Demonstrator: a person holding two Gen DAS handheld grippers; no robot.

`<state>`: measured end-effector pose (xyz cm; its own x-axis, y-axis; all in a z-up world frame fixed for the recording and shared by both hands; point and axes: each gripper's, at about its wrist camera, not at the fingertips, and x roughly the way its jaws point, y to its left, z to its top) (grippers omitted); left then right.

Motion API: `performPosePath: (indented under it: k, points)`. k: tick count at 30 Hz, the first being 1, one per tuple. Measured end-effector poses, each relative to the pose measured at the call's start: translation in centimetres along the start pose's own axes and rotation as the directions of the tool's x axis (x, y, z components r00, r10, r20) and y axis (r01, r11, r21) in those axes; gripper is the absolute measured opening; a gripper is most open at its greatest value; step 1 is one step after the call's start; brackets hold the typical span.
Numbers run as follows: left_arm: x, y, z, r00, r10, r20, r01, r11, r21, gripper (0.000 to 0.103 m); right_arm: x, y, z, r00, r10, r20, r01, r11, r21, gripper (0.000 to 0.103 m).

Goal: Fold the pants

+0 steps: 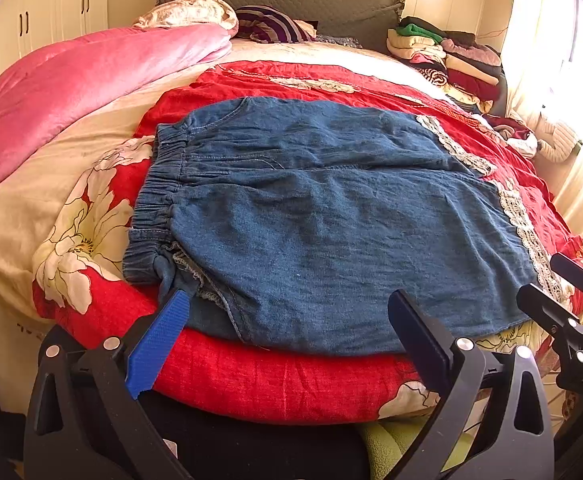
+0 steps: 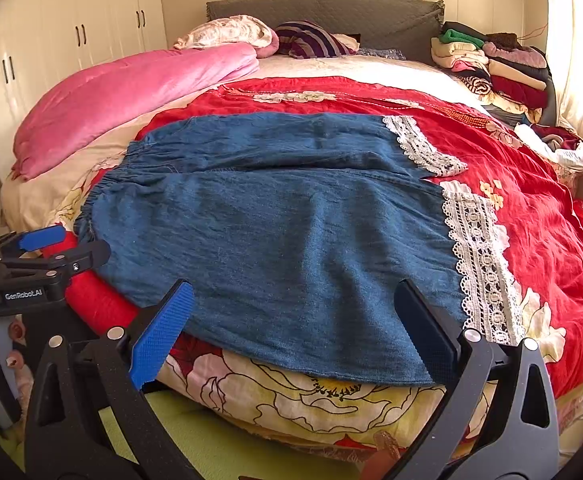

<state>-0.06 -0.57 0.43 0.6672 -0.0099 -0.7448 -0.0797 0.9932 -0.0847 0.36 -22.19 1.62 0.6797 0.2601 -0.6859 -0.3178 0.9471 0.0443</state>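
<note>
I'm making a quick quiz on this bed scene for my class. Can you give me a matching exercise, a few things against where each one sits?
Things:
1. blue denim pants with white lace hems
2. pink velvet quilt, rolled up
3. pile of folded clothes in mixed colours
4. dark purple striped pillow

Places:
A. far right corner of the bed
B. left side of the bed
C. spread flat on the red floral bedspread, nearest the claws
D. at the grey padded headboard

Pairs: 1-C, 2-B, 3-A, 4-D
</note>
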Motion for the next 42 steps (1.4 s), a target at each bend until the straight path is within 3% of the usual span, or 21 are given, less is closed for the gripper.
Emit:
performPosePath:
  k: [42]
  points:
    - [-0.14,0.59,-0.04,1.000,-0.001,-0.001,0.001,1.000,0.000,0.099,0.33,0.28,0.30,1.000,-0.003,-0.002,0.003,1.000,-0.015,0.095]
